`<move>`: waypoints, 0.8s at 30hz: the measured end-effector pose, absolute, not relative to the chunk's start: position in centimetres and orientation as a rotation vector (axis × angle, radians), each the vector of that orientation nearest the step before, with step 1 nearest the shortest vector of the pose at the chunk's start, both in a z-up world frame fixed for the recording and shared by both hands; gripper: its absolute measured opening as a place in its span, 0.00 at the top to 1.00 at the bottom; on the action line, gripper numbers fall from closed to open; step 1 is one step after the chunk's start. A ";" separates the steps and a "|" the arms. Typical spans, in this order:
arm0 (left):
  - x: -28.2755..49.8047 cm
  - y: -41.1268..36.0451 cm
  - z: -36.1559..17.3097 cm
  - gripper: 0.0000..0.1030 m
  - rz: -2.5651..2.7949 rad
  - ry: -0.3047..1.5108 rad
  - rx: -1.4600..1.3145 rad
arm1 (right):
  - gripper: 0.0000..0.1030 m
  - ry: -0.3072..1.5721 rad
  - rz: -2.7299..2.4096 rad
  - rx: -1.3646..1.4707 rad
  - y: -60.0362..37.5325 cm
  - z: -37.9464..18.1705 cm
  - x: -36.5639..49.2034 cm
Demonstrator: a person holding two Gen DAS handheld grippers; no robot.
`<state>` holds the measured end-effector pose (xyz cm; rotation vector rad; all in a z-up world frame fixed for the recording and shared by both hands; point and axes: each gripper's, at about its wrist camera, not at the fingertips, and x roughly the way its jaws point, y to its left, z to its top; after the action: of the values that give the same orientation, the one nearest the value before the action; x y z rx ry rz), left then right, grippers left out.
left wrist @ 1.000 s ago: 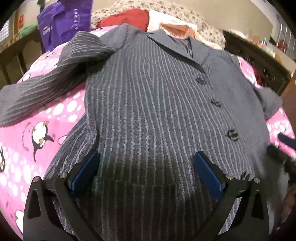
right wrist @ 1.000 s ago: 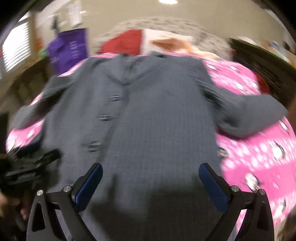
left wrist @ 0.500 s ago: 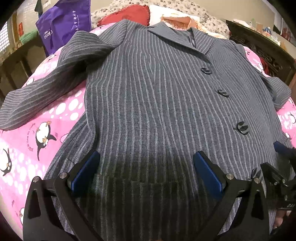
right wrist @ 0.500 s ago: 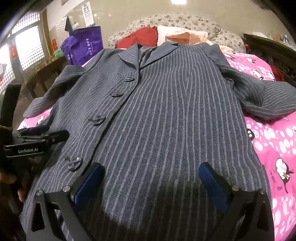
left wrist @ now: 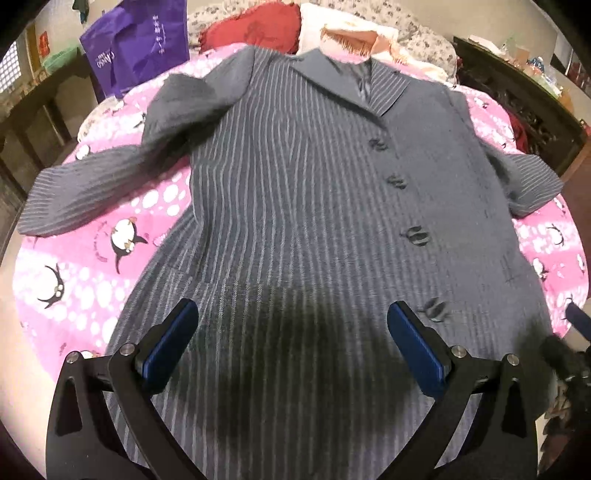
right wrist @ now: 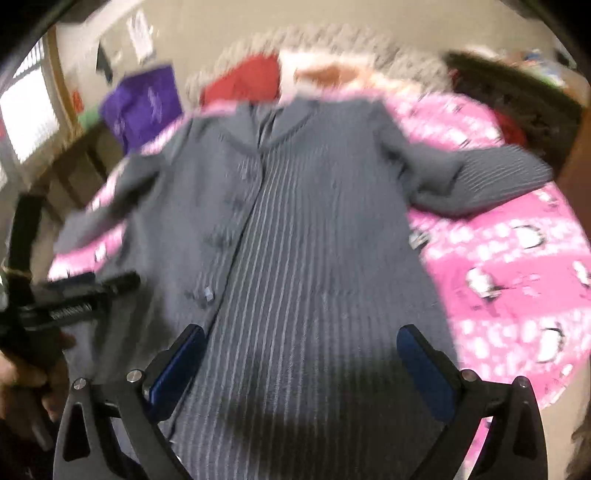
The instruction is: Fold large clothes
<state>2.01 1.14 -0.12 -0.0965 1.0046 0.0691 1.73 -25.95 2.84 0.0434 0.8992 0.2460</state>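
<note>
A grey pinstriped jacket (left wrist: pixel 295 206) is laid flat, front up and buttoned, on a pink penguin-print blanket (left wrist: pixel 92 266), collar away from the cameras and hem nearest them. Four dark buttons (left wrist: pixel 417 234) are seen in a line down the front. One sleeve (left wrist: pixel 107 184) is spread out toward the left edge of the blanket, bent at the elbow; the other sleeve (right wrist: pixel 491 181) is stretched to the right, and its cuff is seen near the blanket's far right side. Bare pink blanket is left on both sides of the body of the jacket.

The left gripper (left wrist: pixel 291 343) is held above the hem area, its blue-padded fingers (left wrist: pixel 166 343) spread wide, with nothing between them. The right gripper (right wrist: pixel 301 365) is likewise held over the lower front, fingers wide apart and empty; its view is blurred.

Beyond the collar, a red cushion (left wrist: pixel 255 27) and pale bedding (left wrist: pixel 351 33) are piled. A purple bag (left wrist: pixel 136 48) is stood at the far left, and dark wooden furniture (left wrist: pixel 517 92) is seen at the far right. A beige wall (right wrist: pixel 221 33) is visible behind.
</note>
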 end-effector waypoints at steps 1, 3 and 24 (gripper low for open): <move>1.9 0.9 0.1 0.00 0.073 1.000 -0.088 | 0.00 0.867 0.231 0.058 -26.3 3.5 1.1; 1.6 0.6 0.7 0.00 0.081 0.984 -0.078 | 0.00 0.837 0.218 0.064 -26.3 4.3 0.7; 0.3 -1.1 0.8 0.00 0.089 0.960 -0.049 | 0.00 0.716 0.209 0.036 -26.6 5.6 -2.7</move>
<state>0.25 -1.05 0.82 -0.0492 0.9596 0.0892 -2.71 -26.56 5.63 0.0358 0.7160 0.2094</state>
